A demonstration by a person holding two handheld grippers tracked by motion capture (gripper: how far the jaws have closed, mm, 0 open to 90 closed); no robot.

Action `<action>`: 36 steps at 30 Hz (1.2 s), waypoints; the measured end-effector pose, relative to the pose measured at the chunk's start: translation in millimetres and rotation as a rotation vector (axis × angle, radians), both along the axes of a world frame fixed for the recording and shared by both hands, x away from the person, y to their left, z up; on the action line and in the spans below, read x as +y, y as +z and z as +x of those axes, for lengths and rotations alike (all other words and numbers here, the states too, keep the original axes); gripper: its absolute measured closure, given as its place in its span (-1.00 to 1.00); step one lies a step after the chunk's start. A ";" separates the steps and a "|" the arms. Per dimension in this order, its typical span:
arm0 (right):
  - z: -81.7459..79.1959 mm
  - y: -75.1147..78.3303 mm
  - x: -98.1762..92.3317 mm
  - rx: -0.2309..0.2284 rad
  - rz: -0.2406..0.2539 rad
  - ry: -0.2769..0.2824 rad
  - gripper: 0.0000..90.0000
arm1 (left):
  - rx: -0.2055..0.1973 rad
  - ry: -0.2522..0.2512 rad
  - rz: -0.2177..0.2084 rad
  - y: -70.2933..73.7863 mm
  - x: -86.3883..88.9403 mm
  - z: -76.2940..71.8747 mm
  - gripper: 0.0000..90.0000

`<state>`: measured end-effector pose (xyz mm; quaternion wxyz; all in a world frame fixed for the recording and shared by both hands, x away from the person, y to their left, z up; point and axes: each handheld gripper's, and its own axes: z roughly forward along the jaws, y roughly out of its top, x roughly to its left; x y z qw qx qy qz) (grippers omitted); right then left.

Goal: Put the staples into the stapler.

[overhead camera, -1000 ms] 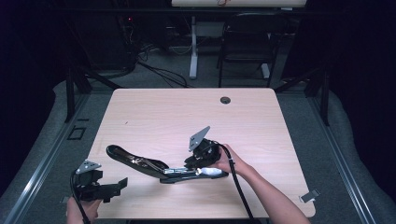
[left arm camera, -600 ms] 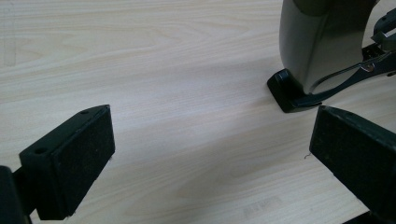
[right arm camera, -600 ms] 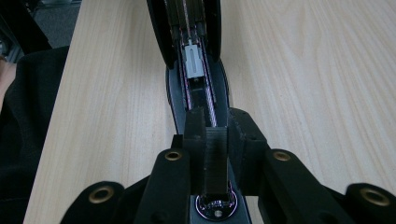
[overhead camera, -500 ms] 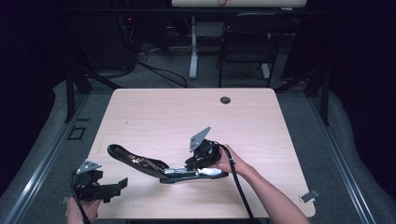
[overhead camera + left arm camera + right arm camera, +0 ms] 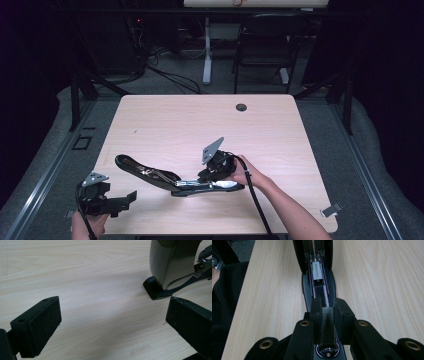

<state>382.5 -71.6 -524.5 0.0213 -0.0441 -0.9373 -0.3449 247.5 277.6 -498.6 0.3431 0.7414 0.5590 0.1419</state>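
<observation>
Black and grey, one opened stapler [image 5: 165,176] lies on the pale wood table [image 5: 280,130], its top arm swung back toward the left gripper [image 5: 122,201] and its base running toward the right gripper [image 5: 212,176]. We read no brand, label or writing on it anywhere.

In the right gripper view, the right gripper [image 5: 328,312] stands nearly closed on a narrow black ribbed block [image 5: 327,322], which we take to be a strip of staples; its two pads touch the strip's sides. Just beyond the fingertips runs the stapler's open magazine channel [image 5: 318,287], with a grey pusher [image 5: 317,271] seated in it farther ahead. We cannot tell whether the strip already sits in the channel or hangs just above it.

The left gripper [image 5: 112,322] hovers with its jaws spread wide and nothing between them. In the left gripper view, the stapler's grey arm [image 5: 172,260] and black end [image 5: 152,287] lie ahead of the right-hand pad [image 5: 190,320], apart from it; bare wood lies between the pads.

We count one stapler, one strip, two grippers, two hands [image 5: 242,172], and one dark round grommet [image 5: 241,107] at the far edge of the table, well beyond both sets of fingers.
</observation>
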 end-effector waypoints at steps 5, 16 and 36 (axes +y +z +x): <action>1.3 -0.5 -1.0 0.004 0.009 0.013 0.74 | 0.001 0.002 -0.002 -0.1 0.3 -0.1 -1.00; 2.6 -1.9 -3.2 0.006 0.025 0.027 0.74 | 0.001 0.008 -0.004 -0.2 1.2 -1.5 -1.00; 2.2 -1.0 -0.3 -0.018 -0.013 0.067 0.73 | 0.005 0.015 0.000 0.1 3.5 -4.9 -1.00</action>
